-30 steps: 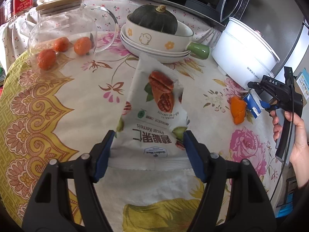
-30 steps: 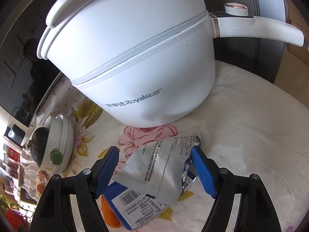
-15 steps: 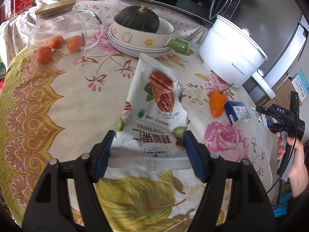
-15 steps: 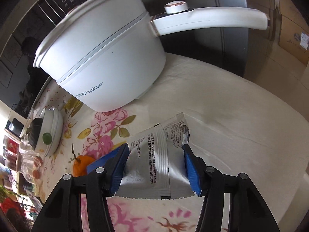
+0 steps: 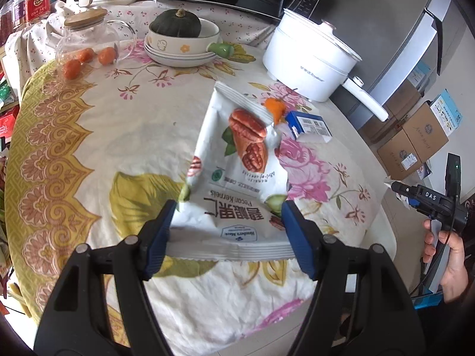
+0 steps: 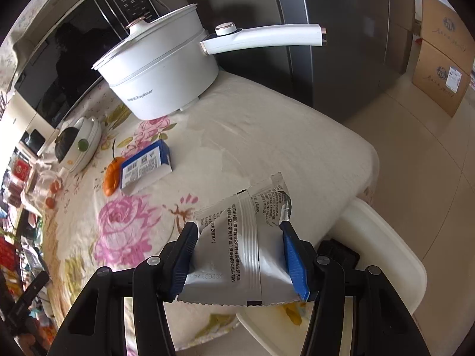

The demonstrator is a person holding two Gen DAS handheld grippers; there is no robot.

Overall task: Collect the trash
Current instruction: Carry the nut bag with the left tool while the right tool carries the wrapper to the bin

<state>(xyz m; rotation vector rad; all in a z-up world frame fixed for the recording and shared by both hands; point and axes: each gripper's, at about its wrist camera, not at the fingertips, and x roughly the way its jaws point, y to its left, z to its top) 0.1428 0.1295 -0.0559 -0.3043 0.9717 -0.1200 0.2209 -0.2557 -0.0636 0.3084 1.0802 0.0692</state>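
The pecan kernel packet (image 5: 237,178), white with printed nuts, is pinched by its serrated bottom seam between the blue pads of the left gripper (image 5: 230,237), whose jaws have closed in on it; it hangs lifted above the middle of the desk (image 5: 133,136). The right gripper (image 6: 240,255) has closed the same way on a silver foil wrapper (image 6: 243,237), torn at its top, held up over the desk's near right edge with a white bin (image 6: 380,255) partly below it. On the flowered cloth behind lie a blue and white box (image 6: 147,166) with an orange peel (image 6: 111,175) touching its side. Further back, toward the far edge, stand a white electric pot (image 6: 160,77), a stack of bowls holding a dark green squash (image 5: 176,25), and a glass jar (image 5: 86,44) among small oranges.
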